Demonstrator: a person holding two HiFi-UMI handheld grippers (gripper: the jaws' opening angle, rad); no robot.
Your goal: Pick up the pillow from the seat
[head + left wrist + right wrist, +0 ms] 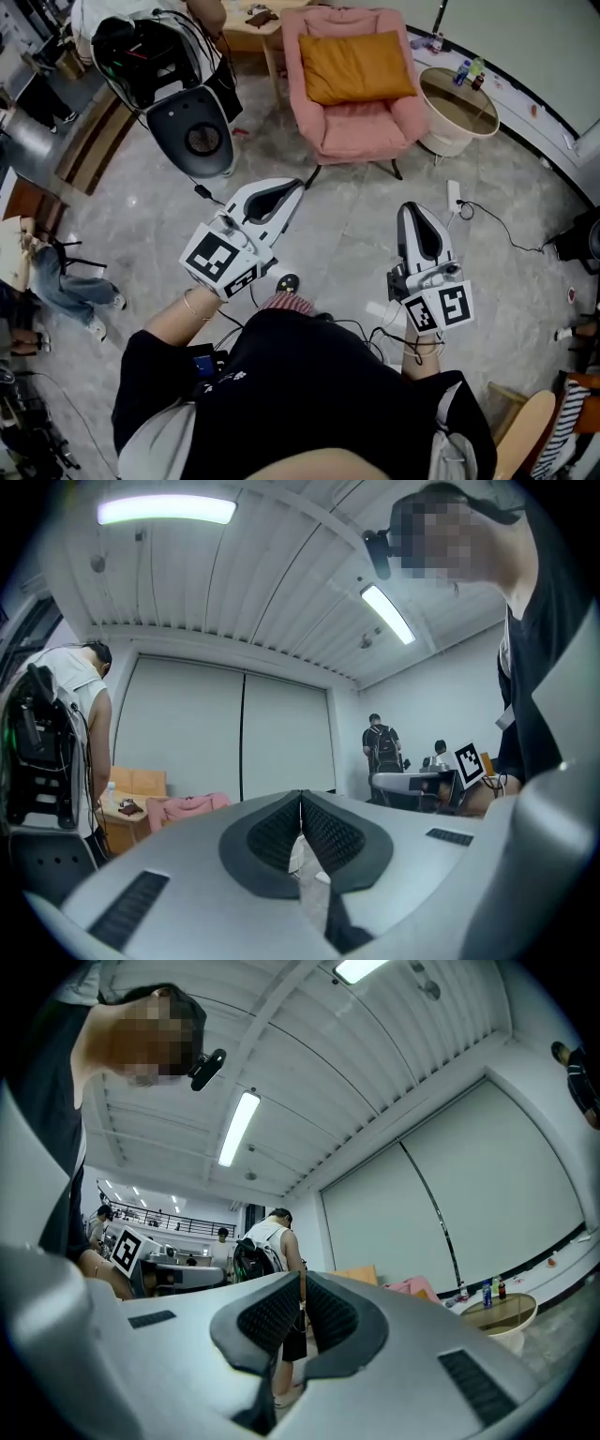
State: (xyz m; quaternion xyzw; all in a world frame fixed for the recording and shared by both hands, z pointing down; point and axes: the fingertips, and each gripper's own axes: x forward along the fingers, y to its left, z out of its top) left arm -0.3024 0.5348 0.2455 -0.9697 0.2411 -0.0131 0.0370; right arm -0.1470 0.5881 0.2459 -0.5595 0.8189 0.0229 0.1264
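The orange pillow [356,66] leans against the backrest of the pink armchair [361,131], its lower edge on the seat cushion and its corners just inside the two armrests. Both tools are well short of the armchair, out over the grey floor [347,234] in front of it. The left tool [300,184] points toward the armchair's front left leg, and its jaws are pressed together with nothing between them, as the left gripper view shows [301,795]. The right tool [417,208] points up past the armchair's right side, its jaws likewise together and empty [302,1275]. The strip of floor between the tools and the armchair's front edge is open. To the armchair's right, close beside its armrest, is a round bench [459,108] with bottles [469,70] at its far rim. In front of that lies a white power strip [454,194] with a trailing cable. To the armchair's left is a bulky white and black machine [187,131], near but not touching it.
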